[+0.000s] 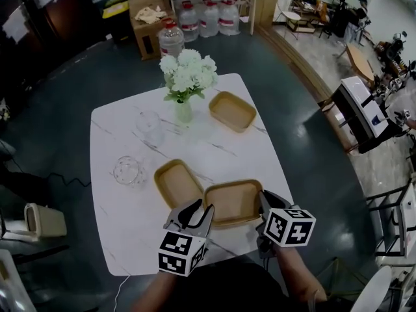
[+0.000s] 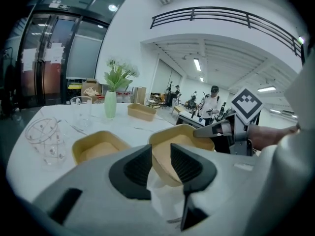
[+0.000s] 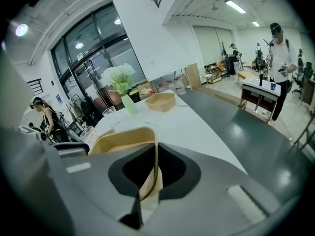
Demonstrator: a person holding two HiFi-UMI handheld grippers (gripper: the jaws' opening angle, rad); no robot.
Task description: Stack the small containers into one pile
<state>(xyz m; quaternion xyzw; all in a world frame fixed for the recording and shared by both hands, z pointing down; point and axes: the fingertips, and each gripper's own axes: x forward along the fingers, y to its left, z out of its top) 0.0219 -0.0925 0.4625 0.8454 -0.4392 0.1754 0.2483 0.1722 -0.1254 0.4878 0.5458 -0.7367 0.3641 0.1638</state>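
Observation:
Three tan paper containers are on the white marble table (image 1: 117,213). My right gripper (image 1: 264,200) (image 3: 154,151) is shut on the right rim of the nearest container (image 1: 233,202) (image 3: 123,139), close to the table's front edge. My left gripper (image 1: 197,209) (image 2: 161,156) is at that container's left rim (image 2: 179,141). Its jaws stand apart, and tan wall shows in the gap between them. A second container (image 1: 177,182) (image 2: 96,146) lies just to the left. The third container (image 1: 231,111) (image 2: 141,111) (image 3: 160,101) sits at the far right, beyond the vase.
A green vase of white flowers (image 1: 186,83) stands at the table's back centre. Two clear glasses (image 1: 149,126) (image 1: 128,171) are on the left half. Water bottles (image 1: 201,18) and a cardboard box (image 1: 148,18) stand on the floor beyond. A person (image 3: 278,53) stands far right.

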